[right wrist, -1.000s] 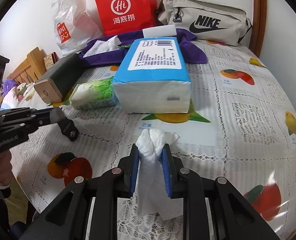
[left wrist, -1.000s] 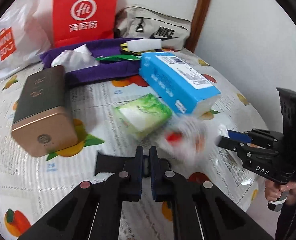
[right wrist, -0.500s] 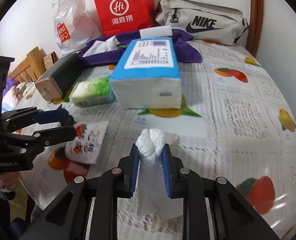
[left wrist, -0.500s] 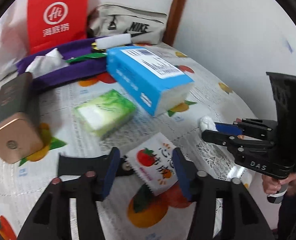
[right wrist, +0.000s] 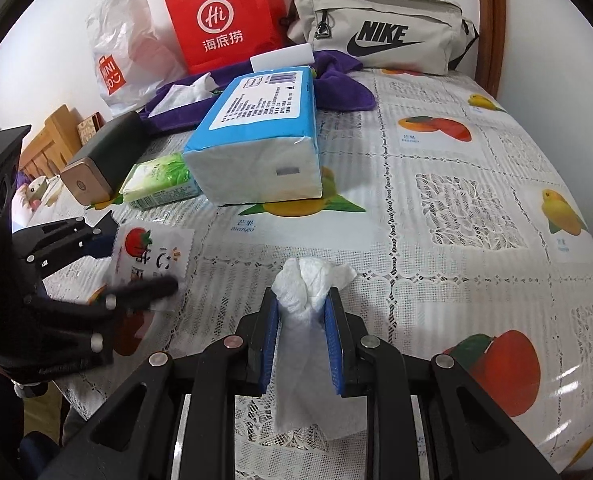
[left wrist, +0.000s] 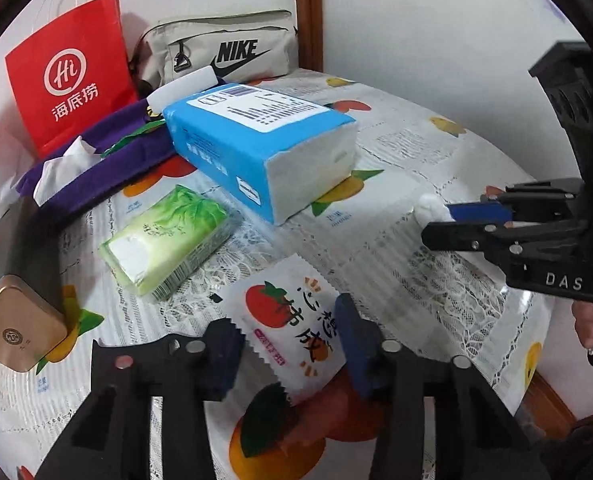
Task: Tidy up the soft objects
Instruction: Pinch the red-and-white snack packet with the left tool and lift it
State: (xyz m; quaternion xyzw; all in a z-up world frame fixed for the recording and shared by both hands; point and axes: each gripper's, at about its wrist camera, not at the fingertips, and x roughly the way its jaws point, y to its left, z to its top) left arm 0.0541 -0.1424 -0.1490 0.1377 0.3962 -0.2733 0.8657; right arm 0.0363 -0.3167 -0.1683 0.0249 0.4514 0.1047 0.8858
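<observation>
My left gripper (left wrist: 288, 344) is open, its fingers on either side of a white tomato-print packet (left wrist: 292, 324) that lies flat on the table; the packet also shows in the right wrist view (right wrist: 152, 256). My right gripper (right wrist: 302, 320) is shut on a crumpled white tissue (right wrist: 308, 296), held just above the tablecloth; it shows in the left wrist view (left wrist: 436, 212) too. A large blue tissue pack (left wrist: 256, 148), a small green tissue pack (left wrist: 168, 240) and a purple cloth (left wrist: 108, 160) lie further back.
A gold-ended dark box (left wrist: 16, 320) lies at the left. A red paper bag (left wrist: 68, 72), a white plastic bag (right wrist: 120, 56) and a beige Nike bag (left wrist: 220, 52) stand along the back wall. The table edge (left wrist: 536, 360) runs at the right.
My left gripper opened and let the tomato-print packet drop flat onto the table between its fingers. My right gripper has kept hold of the tissue and barely moved.
</observation>
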